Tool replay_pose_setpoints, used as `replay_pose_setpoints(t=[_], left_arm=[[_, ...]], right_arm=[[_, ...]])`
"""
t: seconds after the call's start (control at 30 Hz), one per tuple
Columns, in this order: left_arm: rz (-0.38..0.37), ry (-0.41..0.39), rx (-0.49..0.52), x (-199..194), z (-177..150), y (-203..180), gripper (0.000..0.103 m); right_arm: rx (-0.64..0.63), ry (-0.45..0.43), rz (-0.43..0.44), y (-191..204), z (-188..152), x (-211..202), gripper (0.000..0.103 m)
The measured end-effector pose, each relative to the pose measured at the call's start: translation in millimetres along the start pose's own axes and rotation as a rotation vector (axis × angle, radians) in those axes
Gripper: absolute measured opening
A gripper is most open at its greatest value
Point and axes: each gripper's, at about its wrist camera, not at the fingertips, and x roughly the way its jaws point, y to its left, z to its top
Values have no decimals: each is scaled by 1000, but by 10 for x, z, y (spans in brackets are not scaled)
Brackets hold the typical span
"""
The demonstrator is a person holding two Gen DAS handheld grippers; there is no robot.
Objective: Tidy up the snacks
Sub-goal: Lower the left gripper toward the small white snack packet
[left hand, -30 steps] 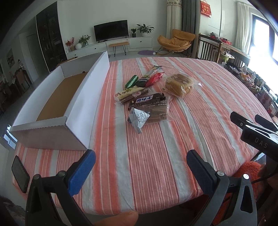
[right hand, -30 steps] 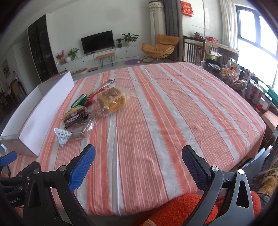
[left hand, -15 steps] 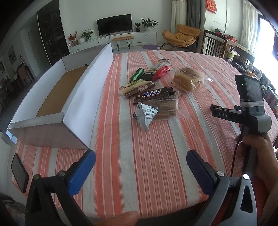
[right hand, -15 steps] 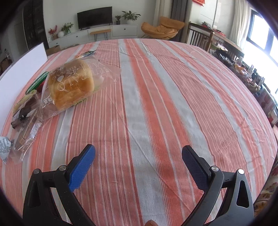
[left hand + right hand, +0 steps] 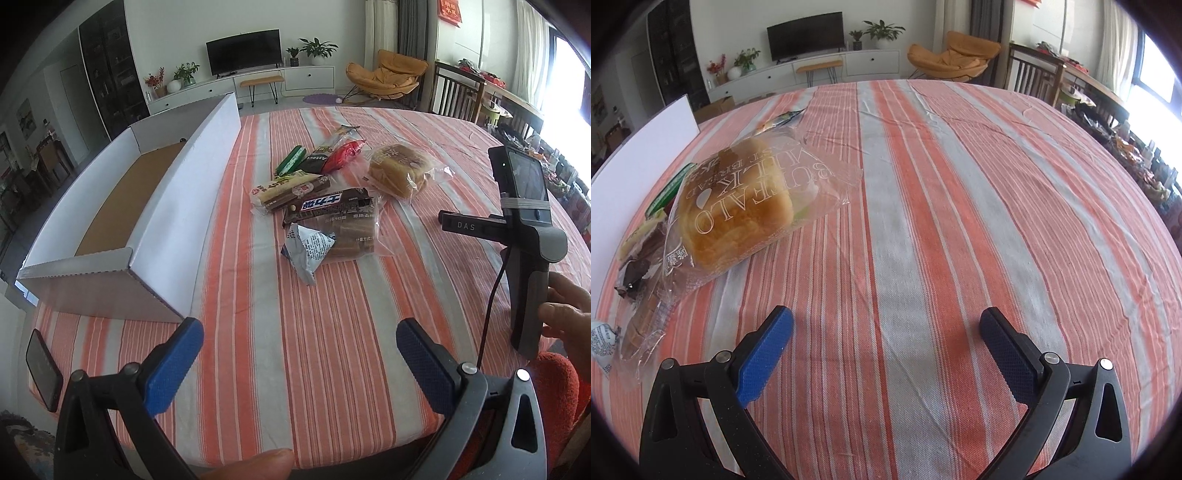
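Note:
A pile of snacks lies mid-table: a bagged bread loaf (image 5: pixel 400 169) (image 5: pixel 735 210), a dark chocolate bar (image 5: pixel 327 206), a cream-and-brown bar (image 5: pixel 288 188), a white-blue packet (image 5: pixel 308 251), a green stick (image 5: pixel 291 160) and a red pack (image 5: pixel 341 155). Left of the pile stands a long white cardboard box (image 5: pixel 122 206), open-topped with nothing inside. My left gripper (image 5: pixel 299 358) is open near the table's front edge, well short of the pile. My right gripper (image 5: pixel 886 343) is open over bare cloth, just right of the loaf. Its handle (image 5: pixel 528 258), held by a hand, shows in the left wrist view.
The round table carries an orange-and-grey striped cloth (image 5: pixel 960 184). A black phone (image 5: pixel 44 369) lies at the front left edge. Wooden chairs (image 5: pixel 458 96) and a cluttered side table stand to the right; a TV unit lines the far wall.
My right gripper has moved forward over the table, close beside the bread loaf. The left gripper has shifted slightly forward. Both stay open.

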Motion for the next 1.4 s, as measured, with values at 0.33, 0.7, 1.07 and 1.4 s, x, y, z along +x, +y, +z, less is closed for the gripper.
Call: replay_pose_setpoints(t=[0.33, 0.7, 1.07, 1.4], left_arm=[[-10, 7, 15, 14, 0, -119, 103], [-2, 10, 34, 2, -59, -154, 103], [5, 23, 54, 45, -80, -223, 103], [13, 25, 56, 67, -82, -227, 103]], right_arm=[[0, -1, 0, 0, 1, 3, 102], [0, -1, 0, 7, -6, 2, 102], [0, -1, 0, 7, -7, 1, 102], [0, -2, 0, 9, -10, 0, 102]])
